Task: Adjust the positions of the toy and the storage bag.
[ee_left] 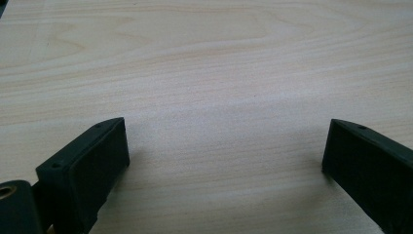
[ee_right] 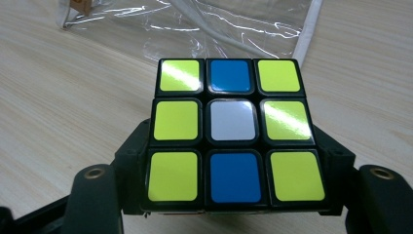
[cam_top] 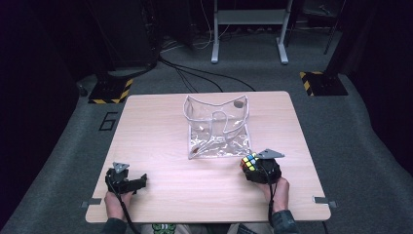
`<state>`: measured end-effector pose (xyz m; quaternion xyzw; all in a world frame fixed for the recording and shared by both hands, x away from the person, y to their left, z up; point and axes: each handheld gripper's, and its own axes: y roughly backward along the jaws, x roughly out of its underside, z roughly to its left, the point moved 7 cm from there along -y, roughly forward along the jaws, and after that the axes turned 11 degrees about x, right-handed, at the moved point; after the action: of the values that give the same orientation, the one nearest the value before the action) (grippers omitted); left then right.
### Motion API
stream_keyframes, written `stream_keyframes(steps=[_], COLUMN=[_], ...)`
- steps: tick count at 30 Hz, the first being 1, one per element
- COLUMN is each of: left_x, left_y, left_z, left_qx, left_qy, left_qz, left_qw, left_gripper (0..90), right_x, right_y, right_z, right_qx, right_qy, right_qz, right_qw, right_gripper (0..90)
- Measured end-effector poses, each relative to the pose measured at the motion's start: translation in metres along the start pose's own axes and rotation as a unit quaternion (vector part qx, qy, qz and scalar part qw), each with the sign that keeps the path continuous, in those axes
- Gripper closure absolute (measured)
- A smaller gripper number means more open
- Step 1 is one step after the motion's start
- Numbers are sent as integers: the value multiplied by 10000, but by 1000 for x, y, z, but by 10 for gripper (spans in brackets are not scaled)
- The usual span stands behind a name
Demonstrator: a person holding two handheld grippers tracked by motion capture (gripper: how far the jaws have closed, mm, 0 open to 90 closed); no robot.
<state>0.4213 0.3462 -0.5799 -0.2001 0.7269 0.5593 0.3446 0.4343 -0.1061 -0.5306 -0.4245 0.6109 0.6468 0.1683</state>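
A puzzle cube [ee_right: 231, 134] with yellow, blue and white stickers sits clamped between the jaws of my right gripper [ee_right: 234, 195]. In the high view that cube [cam_top: 249, 162] is at the front right of the table, just below the near right corner of a clear plastic zip bag [cam_top: 217, 127], and the right gripper [cam_top: 256, 168] is shut on it. The bag's edge [ee_right: 195, 29] lies just beyond the cube. My left gripper [cam_top: 141, 181] rests at the front left of the table; its jaws stand wide apart over bare wood [ee_left: 224, 146].
The wooden table [cam_top: 160, 126] has a small brown item [cam_top: 238, 103] in the bag's far corner. Metal brackets [cam_top: 91, 203] stick out at the front corners. Beyond the table are cables, a white stand [cam_top: 248, 29] and hazard-striped bases [cam_top: 111, 90].
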Motion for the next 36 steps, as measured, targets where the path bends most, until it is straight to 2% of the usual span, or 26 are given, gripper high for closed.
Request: stream_keyframes(steps=[9,26,31,33,35,36], left_x=[0,0,0,0,0,0], left_y=[0,0,0,0,0,0], left_z=[0,0,0,0,0,0], left_qx=[0,1,-2,-1,-1,-1], left_qy=[-3,-19,-19,-20,-19,-19], left_qz=[3,27,23,24,24,25], left_qw=[10000,10000,10000,10000,10000,10000], left_gripper=[30,30,30,30,30,30], right_x=[-5,-14,-16,-16,-17,-17], right_y=[1,-2,-3,-4,-5,-6], right_z=[9,32,40,42,45,45], right_qx=[-77,-236,-275,-298,-307,-319], right_qy=[17,323,319,417,351,423], right_qz=[13,46,70,76,108,85], right_qw=[10000,9992,9991,9987,9989,9986], right_gripper=[332,332,332,332,332,332])
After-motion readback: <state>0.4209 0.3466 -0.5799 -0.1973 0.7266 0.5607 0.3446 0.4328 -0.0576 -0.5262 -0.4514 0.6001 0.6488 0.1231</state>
